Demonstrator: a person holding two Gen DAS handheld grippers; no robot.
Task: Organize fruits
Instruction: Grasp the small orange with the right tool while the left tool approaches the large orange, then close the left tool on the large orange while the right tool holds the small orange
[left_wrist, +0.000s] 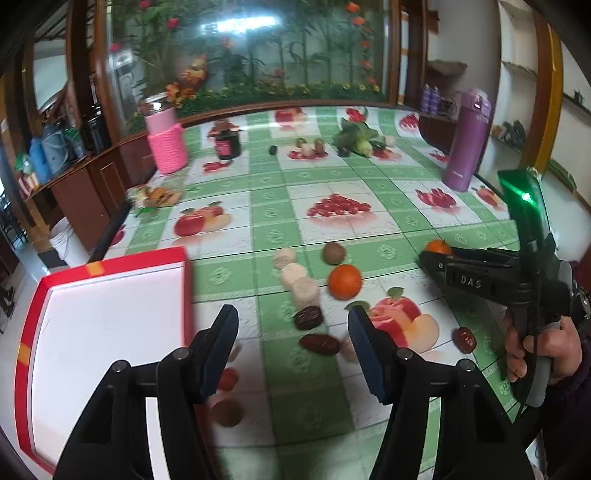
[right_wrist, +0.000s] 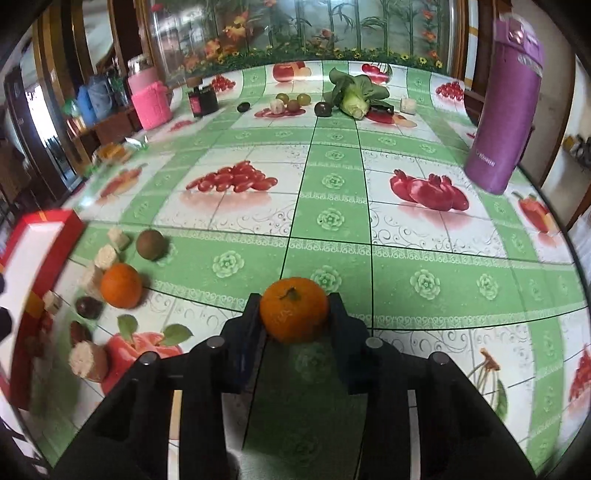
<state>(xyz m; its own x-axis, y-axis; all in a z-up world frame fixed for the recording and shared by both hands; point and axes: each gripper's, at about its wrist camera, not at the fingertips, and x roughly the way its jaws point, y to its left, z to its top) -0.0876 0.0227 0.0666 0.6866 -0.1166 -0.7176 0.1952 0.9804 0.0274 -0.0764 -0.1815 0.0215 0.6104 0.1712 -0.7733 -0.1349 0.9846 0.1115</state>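
My right gripper (right_wrist: 294, 310) is shut on an orange tangerine (right_wrist: 293, 309), held just above the table; it also shows in the left wrist view (left_wrist: 437, 246). My left gripper (left_wrist: 291, 325) is open and empty over two dark red dates (left_wrist: 308, 317) (left_wrist: 320, 344). A second tangerine (left_wrist: 344, 281) (right_wrist: 121, 285), a brown kiwi (left_wrist: 334, 253) (right_wrist: 150, 244) and several pale cut chunks (left_wrist: 295, 275) lie beside them. A red-rimmed white tray (left_wrist: 110, 314) (right_wrist: 33, 240) sits at the left.
A purple flask (left_wrist: 467, 140) (right_wrist: 508, 110) stands at the right. A pink-sleeved jar (left_wrist: 164, 138), a dark jar (left_wrist: 227, 144), a green cabbage (right_wrist: 354, 94) and small fruits (right_wrist: 291, 101) sit at the far edge. Another date (left_wrist: 464, 339) lies near the person's hand.
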